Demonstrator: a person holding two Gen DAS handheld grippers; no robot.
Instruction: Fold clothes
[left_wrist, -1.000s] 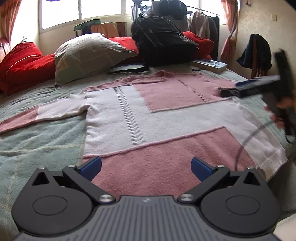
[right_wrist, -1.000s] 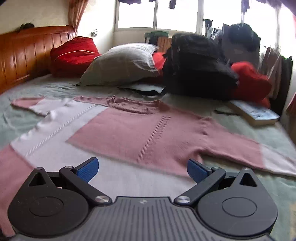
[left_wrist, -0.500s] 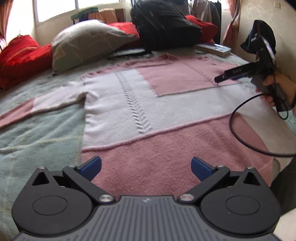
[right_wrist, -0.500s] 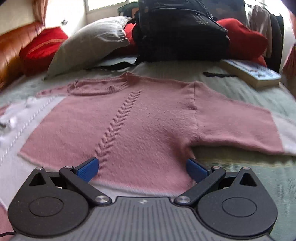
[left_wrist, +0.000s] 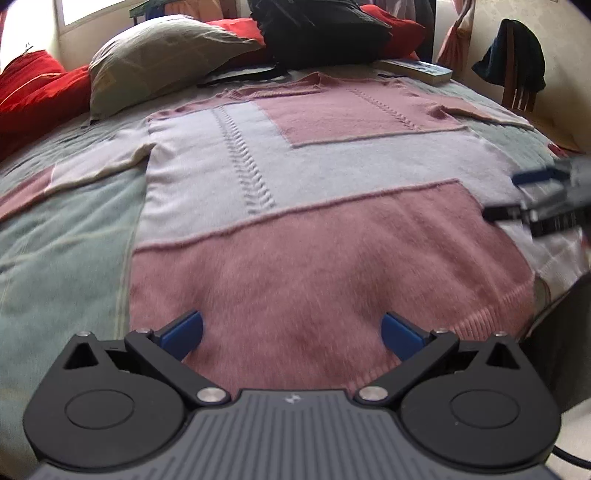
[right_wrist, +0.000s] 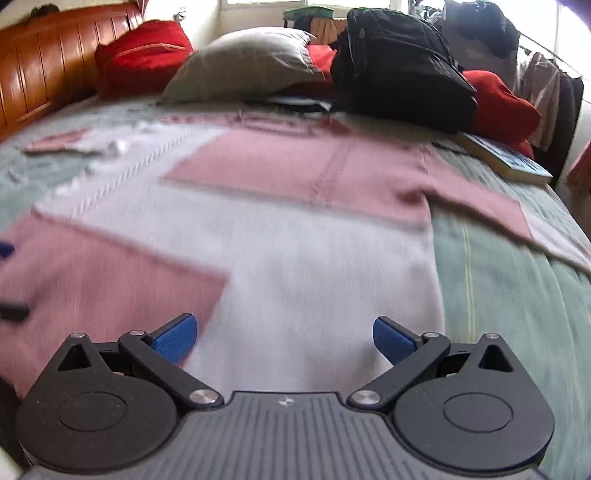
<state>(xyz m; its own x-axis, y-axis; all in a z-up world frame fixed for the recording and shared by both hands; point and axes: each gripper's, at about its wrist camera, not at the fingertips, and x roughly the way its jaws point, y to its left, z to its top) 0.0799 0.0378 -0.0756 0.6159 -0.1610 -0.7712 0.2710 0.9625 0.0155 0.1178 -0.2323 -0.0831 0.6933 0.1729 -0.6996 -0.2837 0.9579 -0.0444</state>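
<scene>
A pink-and-white knit sweater (left_wrist: 295, 206) lies spread flat, front up, across a pale green bedspread (left_wrist: 62, 236), hem toward the cameras and neckline toward the pillows. Its left sleeve (left_wrist: 74, 173) stretches out flat over the bedspread; the right sleeve (right_wrist: 491, 210) does the same on the other side.

The left gripper (left_wrist: 291, 332) hovers over the pink hem panel near the sweater's lower left corner, its blue-padded jaws spread wide and holding nothing. At the right edge of the left wrist view, the right gripper (left_wrist: 543, 206) shows as a motion-blurred dark shape above the white hem corner. In its own view, the right gripper (right_wrist: 284, 336) sits over the white lower panel close to the sweater's right side edge, jaws likewise spread with nothing between them.

Beyond the neckline stand a grey pillow (right_wrist: 243, 66), red cushions (right_wrist: 144, 51), a black backpack (right_wrist: 399, 70) and a book (right_wrist: 506, 158) near the right sleeve.

The folding appears not yet begun: no part of the garment is turned over. The step in hand looks like positioning both grippers at the hem. The next move likely calls for lowering each gripper until the knit sits between its pads, closing on both layers, then lifting evenly so the fabric does not skew. The loose knit could slip or bunch if only the top layer is caught.
</scene>
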